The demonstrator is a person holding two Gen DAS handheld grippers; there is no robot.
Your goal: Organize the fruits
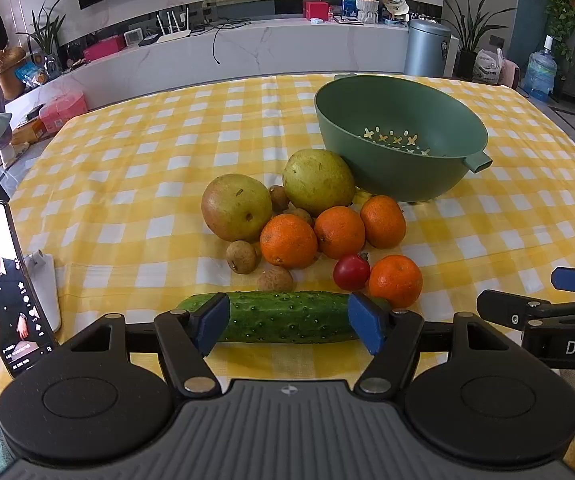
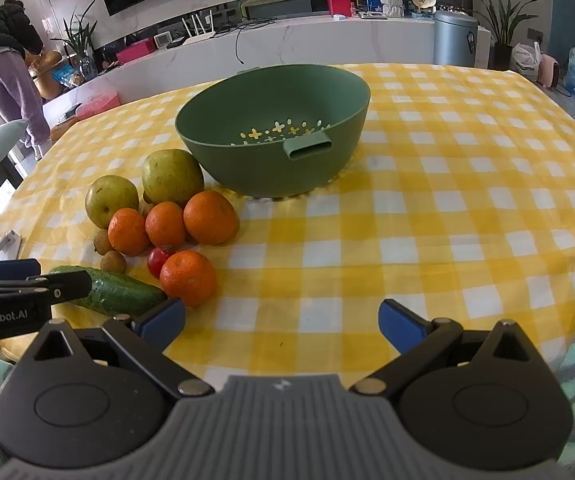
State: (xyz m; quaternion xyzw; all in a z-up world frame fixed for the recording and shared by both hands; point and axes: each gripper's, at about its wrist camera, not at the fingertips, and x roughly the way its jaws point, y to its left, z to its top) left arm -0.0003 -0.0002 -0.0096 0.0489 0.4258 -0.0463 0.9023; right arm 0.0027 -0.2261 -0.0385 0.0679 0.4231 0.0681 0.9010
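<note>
A pile of fruit lies on the yellow checked tablecloth [image 1: 127, 184]: two pears [image 1: 236, 207], several oranges [image 1: 288, 241], a red tomato [image 1: 351, 272], small brown longans [image 1: 241, 257] and a cucumber [image 1: 283, 316]. An empty green strainer bowl [image 1: 401, 136] stands behind them; it also shows in the right wrist view [image 2: 275, 128]. My left gripper [image 1: 289, 322] is open, its blue pads either side of the cucumber's length, not closed on it. My right gripper [image 2: 281, 322] is open and empty over bare cloth, right of the pile [image 2: 187, 278].
A phone [image 1: 3, 284] playing a video stands on a white holder at the table's left edge. A person [image 2: 7, 64] stands far left by a low white cabinet. A grey bin [image 1: 427, 46] and plants are beyond the table.
</note>
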